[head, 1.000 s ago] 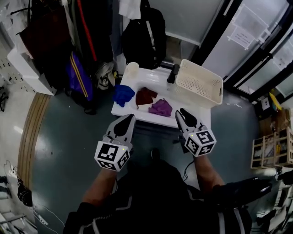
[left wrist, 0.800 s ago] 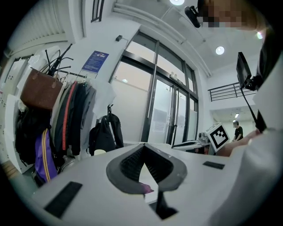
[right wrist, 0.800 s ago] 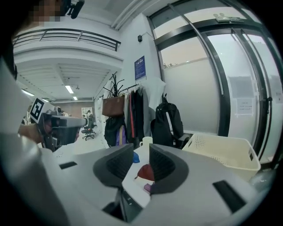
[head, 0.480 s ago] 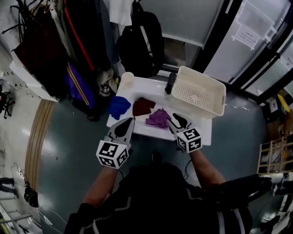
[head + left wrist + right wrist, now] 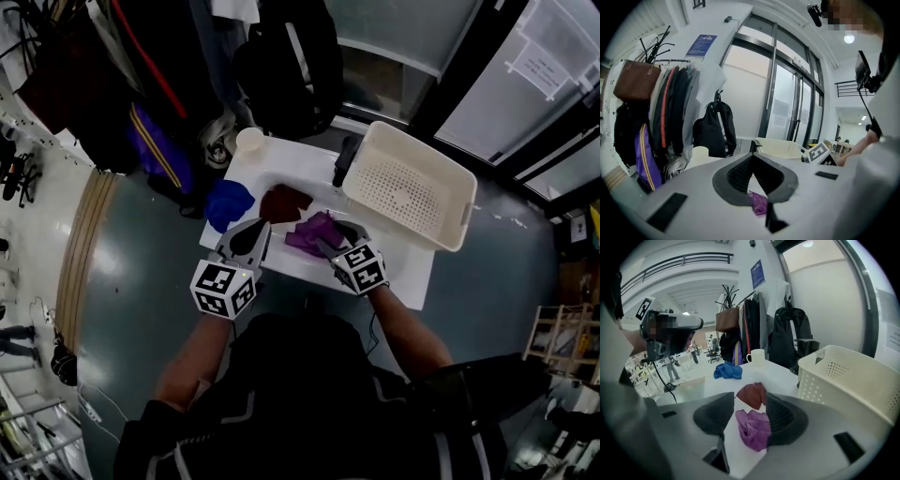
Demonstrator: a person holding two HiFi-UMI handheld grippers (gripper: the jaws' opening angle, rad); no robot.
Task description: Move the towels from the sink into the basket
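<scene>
Both of my grippers have come forward and down since a second ago, from hanging short of the white sink top to reaching over its near edge.

At that edge lies the purple towel, crumpled in a loose heap. My right gripper points down at it. Its jaws have just been opening and now stand apart, with the purple towel between them. The cloth sits close against the right-hand pad, but nothing is clamped. Just behind the purple towel, seen through the same gap, is the maroon towel, also bunched up on the white surface. The blue towel sits further left, at the sink top's left edge and apart from the other two.

My left gripper hovers over the near edge between the blue towel and the purple one. Its jaws are together at the tips and hold nothing.

To the right, the cream perforated basket stands with no towel in it. A dark fitting rises at its left wall. At the far left corner stands a pale cup. Behind the sink top hang a black backpack and a row of coats.
</scene>
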